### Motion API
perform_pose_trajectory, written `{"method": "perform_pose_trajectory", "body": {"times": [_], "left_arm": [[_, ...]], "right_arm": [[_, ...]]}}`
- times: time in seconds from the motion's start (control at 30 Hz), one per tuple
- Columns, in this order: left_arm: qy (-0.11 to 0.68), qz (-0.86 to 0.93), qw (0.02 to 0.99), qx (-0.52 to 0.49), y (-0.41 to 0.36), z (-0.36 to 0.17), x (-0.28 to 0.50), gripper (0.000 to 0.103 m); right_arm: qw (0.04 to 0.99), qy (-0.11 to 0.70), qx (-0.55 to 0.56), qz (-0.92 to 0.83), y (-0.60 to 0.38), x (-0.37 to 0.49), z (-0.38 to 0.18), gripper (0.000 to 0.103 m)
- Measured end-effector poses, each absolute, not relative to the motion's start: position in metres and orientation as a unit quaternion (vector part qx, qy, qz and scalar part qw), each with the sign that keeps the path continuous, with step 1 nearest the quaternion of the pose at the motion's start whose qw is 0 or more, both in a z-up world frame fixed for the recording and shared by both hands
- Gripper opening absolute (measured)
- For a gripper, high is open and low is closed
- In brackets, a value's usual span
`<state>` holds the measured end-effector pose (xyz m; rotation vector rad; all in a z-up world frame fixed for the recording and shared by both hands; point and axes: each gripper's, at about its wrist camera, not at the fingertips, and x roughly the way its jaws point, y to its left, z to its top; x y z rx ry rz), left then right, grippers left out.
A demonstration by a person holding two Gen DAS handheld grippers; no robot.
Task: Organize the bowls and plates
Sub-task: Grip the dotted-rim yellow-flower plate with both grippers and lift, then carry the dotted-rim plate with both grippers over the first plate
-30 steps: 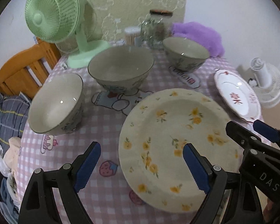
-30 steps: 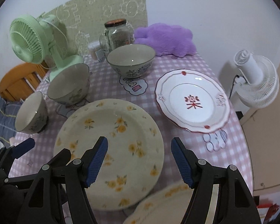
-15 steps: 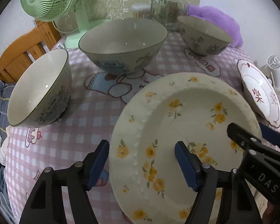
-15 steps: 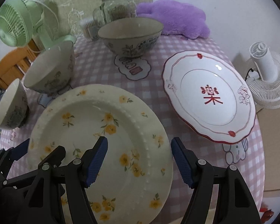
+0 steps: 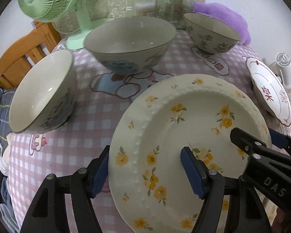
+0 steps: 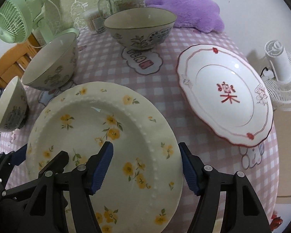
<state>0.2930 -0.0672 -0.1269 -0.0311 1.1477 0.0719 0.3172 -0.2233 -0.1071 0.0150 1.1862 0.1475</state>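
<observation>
1. Pink-and-white checked tablecloth is seen from the left wrist view, crowded with three grey-rimmed floral ceramic bowls: one at the left, a large one in the middle, a third at the far right. A mint-green desk fan is set behind them.
2. The cream round plate with yellow flowers is straddled at its left rim by the left gripper. Its jaws have just been closing, yet the inner pad is seen above the plate's face and a firm press is not shown; the claw is judged still apart.
3. If the grip is taken this shallowly, the glazed rim may be let slip, or the plate pushed toward the left bowl.
4. From the right wrist view, the same plate's right rim is bracketed by the right gripper, its jaws also narrowing but apart, not clamped.
5. The white scalloped plate with red trim lies near; it may be struck if the flowered plate is lifted unevenly by one side first.
</observation>
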Motion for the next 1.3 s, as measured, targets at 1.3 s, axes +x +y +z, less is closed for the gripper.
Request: {"method": "perform_pose_trajectory", "body": {"times": [1.3], "left_arm": [[0.525,0.033,0.85,-0.04,-0.031,-0.068,0.219,0.068]], "right_arm": [[0.838,0.544,-0.037,0.023,-0.184,0.236,-0.046,0.06]]}}
